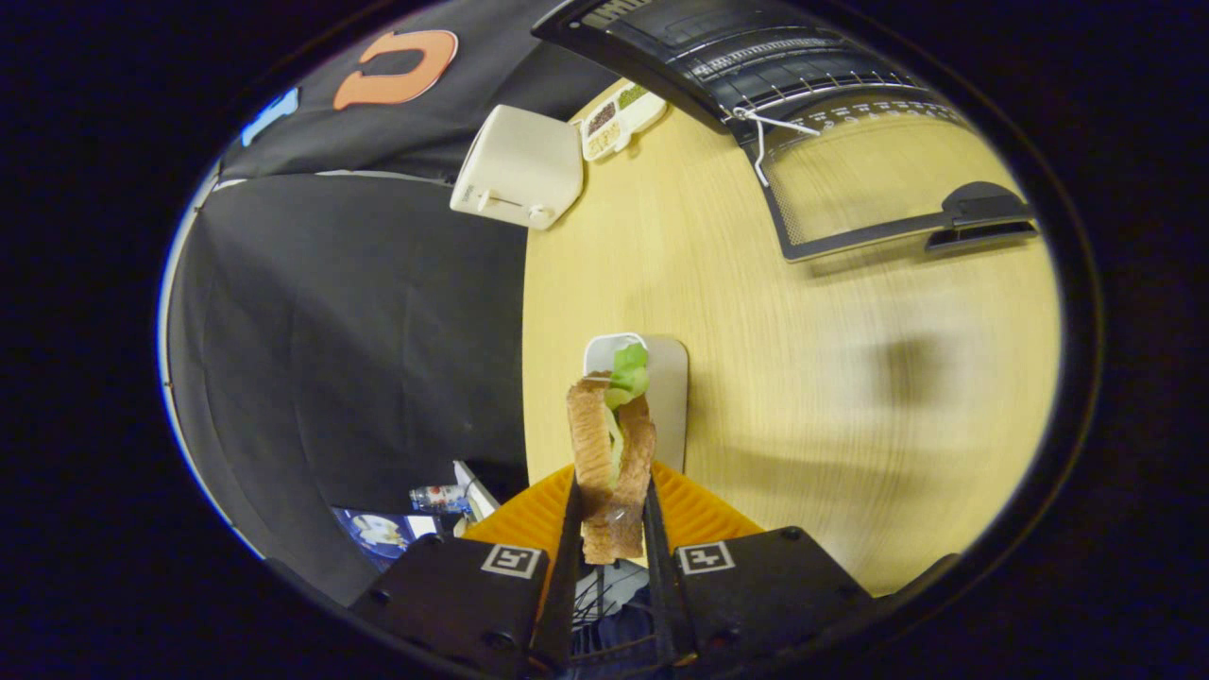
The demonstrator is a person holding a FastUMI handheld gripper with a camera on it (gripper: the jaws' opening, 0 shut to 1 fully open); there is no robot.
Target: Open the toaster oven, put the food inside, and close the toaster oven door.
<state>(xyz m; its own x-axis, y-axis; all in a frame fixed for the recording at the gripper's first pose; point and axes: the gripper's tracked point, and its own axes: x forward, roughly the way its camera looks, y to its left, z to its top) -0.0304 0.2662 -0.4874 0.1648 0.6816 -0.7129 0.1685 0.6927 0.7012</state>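
The gripper (612,515) fingers clamp a sandwich (610,453) above the wooden table (850,378), the toaster oven (756,66) door (869,179) open beyond.

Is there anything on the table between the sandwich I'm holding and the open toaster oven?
Nothing visible. The gripper is shut on the sandwich, raised over a beige tray. From there to the toaster oven, whose door lies open, the wooden table is bare. The white toaster stands off to the side.

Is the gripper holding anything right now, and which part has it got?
Yes. The gripper is shut on the sandwich, fingers pressing its two bread faces near the lower end; the lettuce end sticks out ahead.
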